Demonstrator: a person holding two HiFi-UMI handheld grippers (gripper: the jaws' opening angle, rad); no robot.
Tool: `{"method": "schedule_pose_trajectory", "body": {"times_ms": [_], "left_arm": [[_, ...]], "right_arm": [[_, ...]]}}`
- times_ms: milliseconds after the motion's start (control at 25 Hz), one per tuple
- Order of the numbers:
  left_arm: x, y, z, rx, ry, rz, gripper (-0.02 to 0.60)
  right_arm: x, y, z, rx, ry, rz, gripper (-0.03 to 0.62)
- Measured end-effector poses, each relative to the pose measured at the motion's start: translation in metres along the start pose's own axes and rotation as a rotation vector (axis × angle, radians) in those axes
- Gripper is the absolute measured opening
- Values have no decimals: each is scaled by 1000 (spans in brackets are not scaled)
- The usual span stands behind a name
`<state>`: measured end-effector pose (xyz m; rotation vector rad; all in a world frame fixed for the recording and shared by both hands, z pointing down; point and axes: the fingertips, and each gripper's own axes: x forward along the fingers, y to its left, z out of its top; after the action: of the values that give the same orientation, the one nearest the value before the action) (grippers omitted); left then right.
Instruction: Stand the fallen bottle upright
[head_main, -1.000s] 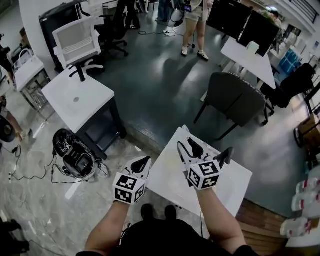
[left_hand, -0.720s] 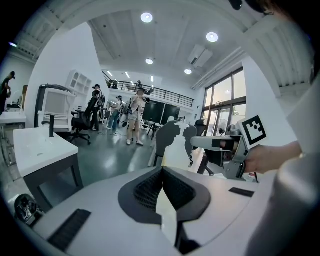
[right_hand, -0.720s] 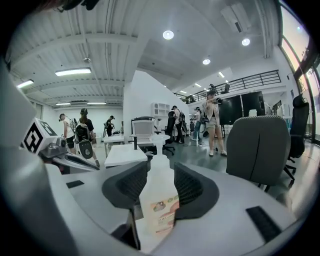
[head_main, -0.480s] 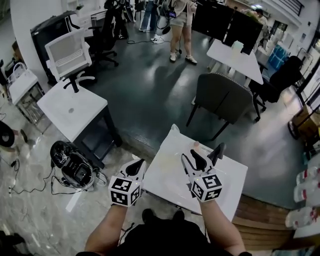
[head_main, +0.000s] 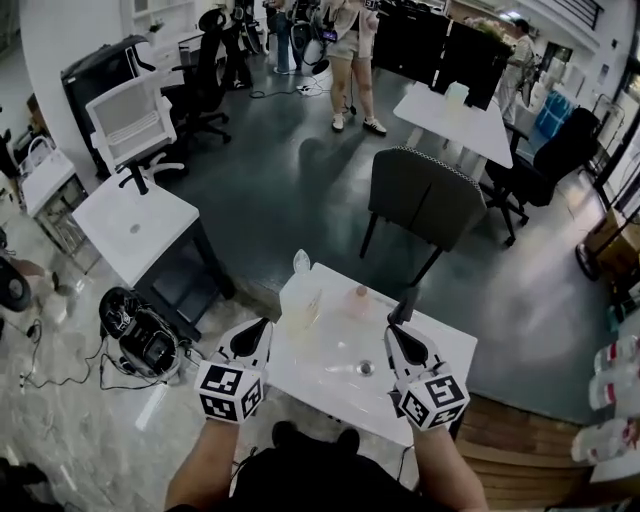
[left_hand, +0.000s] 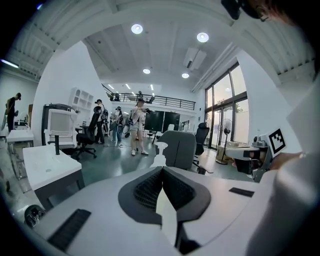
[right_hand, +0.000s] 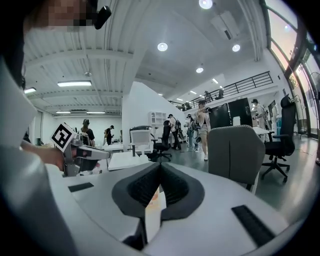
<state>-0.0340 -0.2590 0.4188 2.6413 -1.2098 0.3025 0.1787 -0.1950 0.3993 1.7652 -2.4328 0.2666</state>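
A clear bottle (head_main: 347, 372) with a dark cap lies on its side near the middle of the white table (head_main: 440, 355). My right gripper (head_main: 402, 326) hovers just right of it, near the table's right side. Its jaws have just been closing and now stand shut with nothing between them (right_hand: 159, 169). My left gripper (head_main: 260, 332) hangs at the table's left edge, its jaws together and empty (left_hand: 161, 171). A white spray bottle (head_main: 301, 263) (left_hand: 160, 153) stands upright at the far left corner.
A pale bottle (head_main: 304, 313) and a pink-topped one (head_main: 360, 298) stand upright on the far half of the table. A grey chair (head_main: 425, 200) stands just beyond the table. A second white table (head_main: 135, 225) and a bag with cables (head_main: 140, 325) lie to the left.
The right jaws went from wide open to shut. Both grippers drew back toward the table's near side and apart, and the bottles on the table came into sight.
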Motion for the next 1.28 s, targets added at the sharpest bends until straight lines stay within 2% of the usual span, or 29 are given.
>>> {"method": "schedule_pose_trajectory", "body": {"times_ms": [240, 520, 680, 1000, 1280], "left_arm": [[11, -27, 11, 44, -3, 5, 11], [26, -41, 24, 80, -24, 5, 11], [27, -49, 20, 73, -22, -3, 11], [28, -56, 23, 66, -33, -17, 11], [31, -49, 23, 57, -35, -6, 11]], "right_arm": [[-37, -32, -9, -16, -15, -11, 14], [-47, -60, 8, -39, -79, -52, 11], [-49, -62, 23, -58, -102, -64, 11], [-46, -56, 24, -54, -92, -43, 11], [-35, -39, 27, -78, -100, 18, 11]]}}
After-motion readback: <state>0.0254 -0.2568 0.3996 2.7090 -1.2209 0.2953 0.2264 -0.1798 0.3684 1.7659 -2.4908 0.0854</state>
